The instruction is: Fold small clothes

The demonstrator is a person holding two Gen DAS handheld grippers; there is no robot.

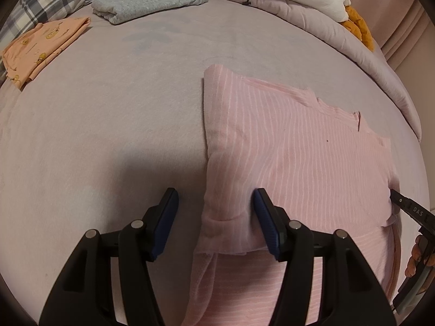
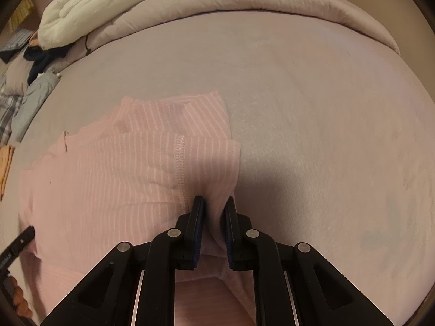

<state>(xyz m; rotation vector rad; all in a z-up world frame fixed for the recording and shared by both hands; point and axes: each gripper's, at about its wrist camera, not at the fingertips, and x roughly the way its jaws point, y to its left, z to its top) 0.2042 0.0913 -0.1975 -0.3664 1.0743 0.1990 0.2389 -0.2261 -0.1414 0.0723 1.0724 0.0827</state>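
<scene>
Left gripper (image 1: 216, 209) jaws apart, straddling the left folded edge of the pink striped garment (image 1: 293, 146) on the bed (image 1: 108, 125). Right gripper (image 1: 398, 199) tip meets its right edge. Orange (image 1: 43, 46) and grey (image 1: 149, 0) folded clothes near the bed's far left corner.

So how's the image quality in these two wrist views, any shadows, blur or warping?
Left wrist view: strong fisheye bulge, dark vignette corners, a gripper shadow on the bed sheet, all fairly sharp. Right wrist view: same warping, a broad shadow across the pink striped garment and the sheet, warm dim light, no glare.
</scene>
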